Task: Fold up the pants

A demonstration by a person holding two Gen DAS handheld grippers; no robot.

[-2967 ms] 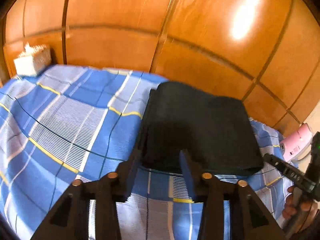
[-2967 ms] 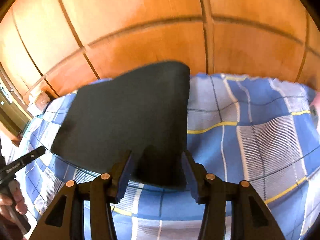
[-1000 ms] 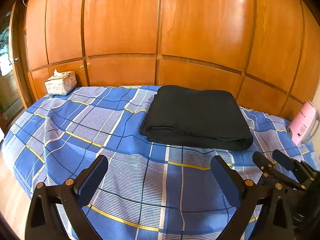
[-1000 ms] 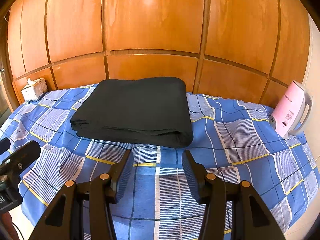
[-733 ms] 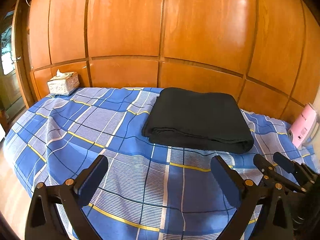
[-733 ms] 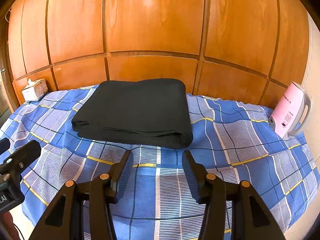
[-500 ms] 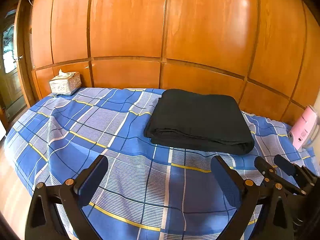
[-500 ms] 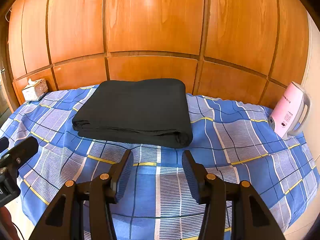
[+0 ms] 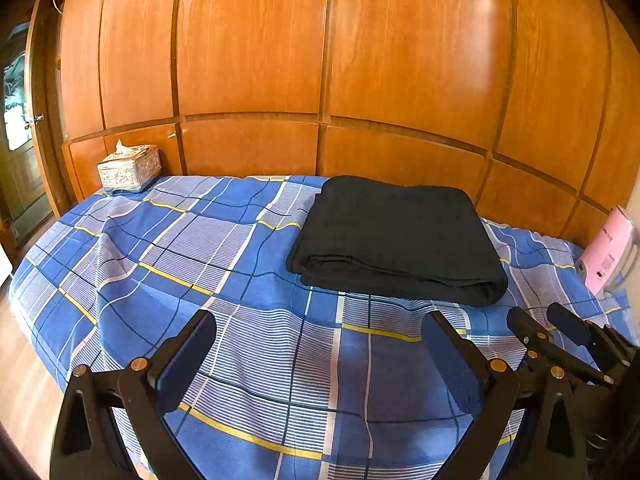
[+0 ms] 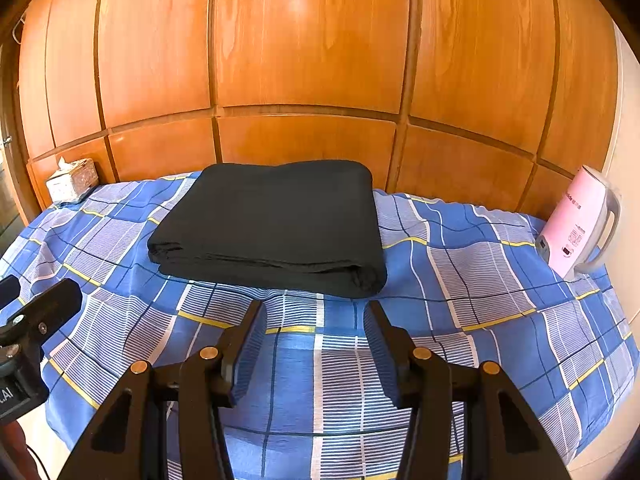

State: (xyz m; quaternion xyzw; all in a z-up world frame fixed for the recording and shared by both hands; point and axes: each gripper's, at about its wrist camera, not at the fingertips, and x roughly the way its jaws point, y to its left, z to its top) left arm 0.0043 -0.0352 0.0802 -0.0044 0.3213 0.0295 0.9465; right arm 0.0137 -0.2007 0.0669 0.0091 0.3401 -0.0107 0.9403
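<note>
Two grippers frame what we see, and neither holds anything. Our left gripper (image 9: 320, 344) has its jaws spread wide above the checked blue bedspread (image 9: 168, 264), while our right gripper (image 10: 314, 344) has its jaws parted by a narrower gap, with only cloth showing between them. The black pants (image 10: 272, 224) lie folded into a thick rectangle toward the far side of the bed, close to the wooden panelled wall (image 10: 312, 60), well apart from both sets of fingers. We can make out stacked layers along the near edge of the bundle, but the fabric is too dark for us to count them or find a waistband. A patterned tissue box (image 9: 129, 168) sits at the far left corner of the bed, and a pink kettle (image 10: 576, 224) stands at the far right; in the left wrist view the frame edge cuts the kettle off. Each camera catches only the tips of the other gripper at its border, and the lower corners of both views fall into dark vignette.
</note>
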